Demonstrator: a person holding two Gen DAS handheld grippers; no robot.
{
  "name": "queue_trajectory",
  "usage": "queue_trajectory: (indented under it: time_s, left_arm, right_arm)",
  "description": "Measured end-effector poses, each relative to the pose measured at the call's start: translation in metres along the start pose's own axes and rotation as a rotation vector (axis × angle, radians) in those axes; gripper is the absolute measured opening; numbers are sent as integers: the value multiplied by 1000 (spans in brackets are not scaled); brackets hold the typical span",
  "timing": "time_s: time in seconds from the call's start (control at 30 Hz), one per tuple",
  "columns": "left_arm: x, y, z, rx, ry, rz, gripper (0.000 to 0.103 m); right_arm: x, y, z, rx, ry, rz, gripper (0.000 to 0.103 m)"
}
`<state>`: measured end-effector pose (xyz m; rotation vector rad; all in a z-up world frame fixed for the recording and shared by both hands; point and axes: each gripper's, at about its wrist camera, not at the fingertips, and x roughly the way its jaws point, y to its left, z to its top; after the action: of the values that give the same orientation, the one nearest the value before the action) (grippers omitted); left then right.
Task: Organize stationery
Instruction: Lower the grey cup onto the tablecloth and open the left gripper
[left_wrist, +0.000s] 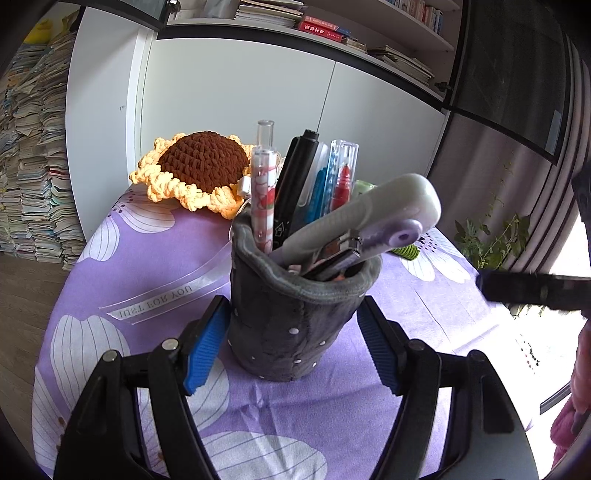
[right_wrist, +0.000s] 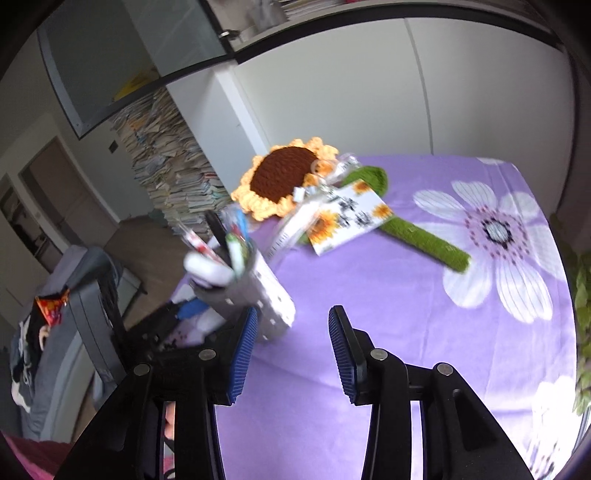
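A grey plush pen holder stands upright on the purple flowered cloth. It holds several pens, a red marker and a pale correction-tape dispenser that leans out to the right. My left gripper is open, with its blue pads on either side of the holder's lower half. My right gripper is open and empty above the cloth, to the right of the holder, which looks blurred there. One finger of the right gripper shows at the left wrist view's right edge.
A crocheted sunflower with a green stem and a sunflower card lies behind the holder. A clear ribbon with lettering lies on the cloth at left. White cabinets stand behind; a plant is at right.
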<state>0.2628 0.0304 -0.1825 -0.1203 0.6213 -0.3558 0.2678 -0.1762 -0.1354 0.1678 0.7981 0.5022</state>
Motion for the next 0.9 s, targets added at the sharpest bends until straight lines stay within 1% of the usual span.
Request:
queue_trajectory:
  time_s: [0.1,0.2,0.3,0.43,0.63,0.9]
  left_arm:
    - [1,0,0,-2,6,4,72]
    - [2,0,0,0,7,21,75]
    - [1,-2,0,11,3,44,77]
    - [-1,-6,1,30,-8,83,80]
    - [-2,-4,11,-8,-2,75,82]
    - [3,-25,13,73,-17,157,82]
  right_arm:
    - [-1,-14,-19,10,32,-56,41]
    - [-6,-24,-30,21,39,-102,41]
    - [-13,-33,-35,56,30,-93,41]
    - [-18,-36,-39,58,23,-93,41]
    - [-17,-41,-45,69,23,-75,41]
    - [-13,-36,-46,27,15,-63,41]
